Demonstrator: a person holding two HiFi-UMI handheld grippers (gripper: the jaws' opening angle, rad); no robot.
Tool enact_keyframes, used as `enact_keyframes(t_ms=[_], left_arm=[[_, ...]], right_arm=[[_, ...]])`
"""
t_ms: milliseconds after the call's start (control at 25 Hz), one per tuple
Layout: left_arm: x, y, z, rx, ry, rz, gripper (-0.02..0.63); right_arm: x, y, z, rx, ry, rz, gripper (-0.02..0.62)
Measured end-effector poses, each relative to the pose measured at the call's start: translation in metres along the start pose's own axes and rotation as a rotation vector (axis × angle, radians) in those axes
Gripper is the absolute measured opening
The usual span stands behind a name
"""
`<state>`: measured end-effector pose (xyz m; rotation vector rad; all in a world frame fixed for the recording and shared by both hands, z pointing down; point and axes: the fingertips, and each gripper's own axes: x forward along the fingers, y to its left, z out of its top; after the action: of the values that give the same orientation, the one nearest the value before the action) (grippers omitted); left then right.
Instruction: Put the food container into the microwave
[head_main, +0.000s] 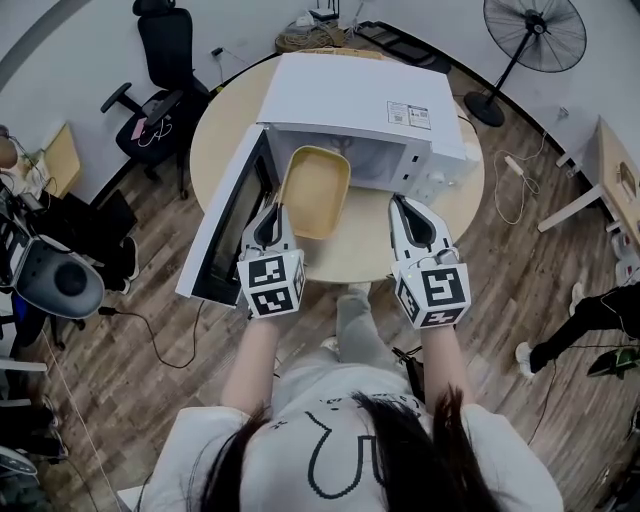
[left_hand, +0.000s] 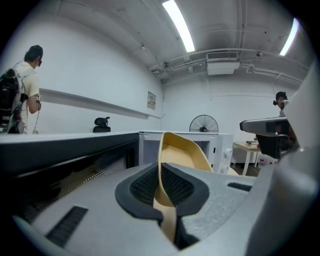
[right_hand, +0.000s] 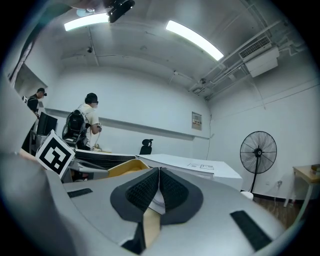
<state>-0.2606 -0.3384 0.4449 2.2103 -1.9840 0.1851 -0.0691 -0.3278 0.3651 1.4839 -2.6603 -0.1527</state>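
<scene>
The shallow yellow food container (head_main: 314, 190) hangs tilted in front of the white microwave (head_main: 360, 100), its far end at the cavity mouth. The microwave door (head_main: 225, 225) stands swung wide open to the left. My left gripper (head_main: 275, 212) is shut on the container's near left rim; in the left gripper view the rim (left_hand: 182, 150) runs between the pads of that gripper (left_hand: 161, 187). My right gripper (head_main: 400, 203) hovers over the round table (head_main: 350, 255) right of the container, shut with nothing in it. The right gripper view shows the closed right gripper (right_hand: 158, 187), and the container (right_hand: 122, 167) to its left.
A black office chair (head_main: 160, 60) stands behind the table at the left and a floor fan (head_main: 530, 40) at the back right. Someone's legs (head_main: 590, 315) reach in at the right edge. Cables lie on the wooden floor.
</scene>
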Motion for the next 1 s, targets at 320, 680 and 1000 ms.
enact_keyframes(t_ms=[320,680,1000], left_arm=[[0.047,0.000,-0.034,-0.142,0.106,-0.007,0.021],[0.108,-0.006,-0.045,-0.233,0.169,0.004,0.021],[0.165,-0.015,-0.057,-0.284,0.199,0.032,0.021]], right_arm=[[0.017,-0.020,-0.014,0.034,0.013,-0.008,0.031],[0.041,-0.045,-0.023,0.024,0.024,0.011,0.031],[0.066,-0.065,-0.029,0.017,0.022,0.037,0.030]])
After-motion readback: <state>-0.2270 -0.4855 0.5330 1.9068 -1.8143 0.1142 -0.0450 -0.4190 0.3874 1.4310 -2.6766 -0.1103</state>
